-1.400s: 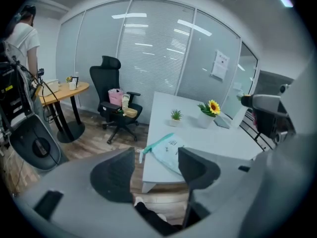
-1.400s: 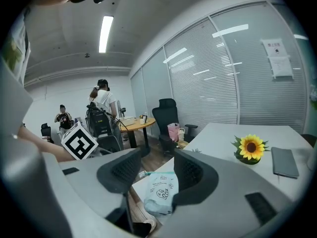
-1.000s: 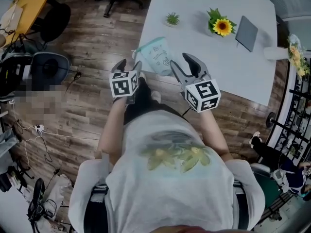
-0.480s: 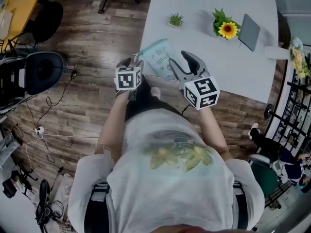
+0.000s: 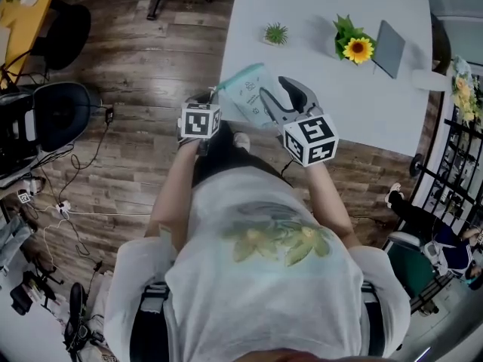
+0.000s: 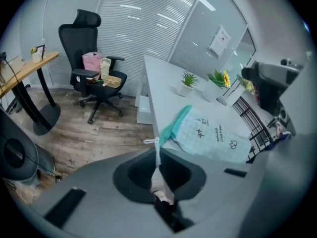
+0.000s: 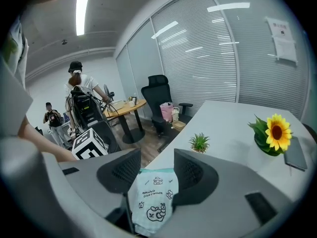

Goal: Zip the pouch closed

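Note:
A pale teal pouch (image 5: pixel 247 90) with small printed drawings lies on the near left corner of the white table (image 5: pixel 339 6). Its teal zipper edge (image 6: pixel 174 126) faces the table edge. A white pull cord (image 6: pixel 157 150) runs from that edge into my left gripper (image 6: pixel 158 171). Its jaws have just been closing and are now shut on the cord. In the head view the left gripper (image 5: pixel 213 98) sits at the pouch's left corner. My right gripper (image 7: pixel 156 170) stands open, a jaw at each side of the pouch (image 7: pixel 152 195), above its near end (image 5: pixel 276 90).
A small potted plant (image 5: pixel 276 33), a sunflower in a pot (image 5: pixel 357 48) and a grey tablet (image 5: pixel 389 49) stand farther back on the table. An office chair (image 5: pixel 64 111) and cables sit on the wood floor to the left. Two people (image 7: pixel 79 90) stand by a far desk.
The left gripper came down to the pouch's left corner and its jaws closed on the white cord. The right gripper moved forward and left, over the pouch.

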Available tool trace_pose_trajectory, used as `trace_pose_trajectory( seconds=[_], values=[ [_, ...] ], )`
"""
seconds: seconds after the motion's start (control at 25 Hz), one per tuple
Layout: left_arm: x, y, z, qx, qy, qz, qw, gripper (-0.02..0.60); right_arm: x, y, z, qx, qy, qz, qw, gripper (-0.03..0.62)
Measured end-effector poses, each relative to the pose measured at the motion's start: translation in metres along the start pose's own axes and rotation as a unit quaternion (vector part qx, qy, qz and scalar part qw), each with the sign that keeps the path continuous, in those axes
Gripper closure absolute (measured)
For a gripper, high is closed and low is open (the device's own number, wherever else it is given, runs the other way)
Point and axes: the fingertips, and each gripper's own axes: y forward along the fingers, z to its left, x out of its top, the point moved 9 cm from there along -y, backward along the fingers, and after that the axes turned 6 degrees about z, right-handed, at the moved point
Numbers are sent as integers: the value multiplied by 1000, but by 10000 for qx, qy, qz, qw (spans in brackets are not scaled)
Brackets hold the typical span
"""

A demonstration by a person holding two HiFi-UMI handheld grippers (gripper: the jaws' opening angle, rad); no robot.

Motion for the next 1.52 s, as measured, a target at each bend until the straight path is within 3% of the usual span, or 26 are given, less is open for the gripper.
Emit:
trace_pose_trajectory(
  seconds=[0.2, 0.36, 0.68, 0.92, 1.28, 1.4, 1.52],
  values=[
    [16, 0, 3, 34, 645, 35, 9979, 558, 3, 9, -1, -104, 75, 58, 9999, 393],
    [36, 2, 2, 32, 1307, 19, 9914, 560, 3, 14, -4, -214, 145, 101, 9996, 393],
    [74, 16, -11, -57, 2457, 91, 9693, 560, 5, 32, -27, -317, -140, 393, 9986, 393],
    [90, 31, -25, -127, 3278, 304, 9442, 560, 8, 47, -43, -207, -461, 623, 9968, 393],
    [106, 48, -41, -311, 4170, 634, 9062, 560, -12, 84, -79, 332, -809, 1376, 9866, 393],
    [111, 51, -43, -327, 4268, 669, 9013, 560, -18, 97, -91, 466, -877, 1596, 9822, 395],
    [115, 55, -45, -325, 4233, 718, 9026, 560, -29, 110, -102, 665, -819, 2013, 9738, 395]
  ],
)
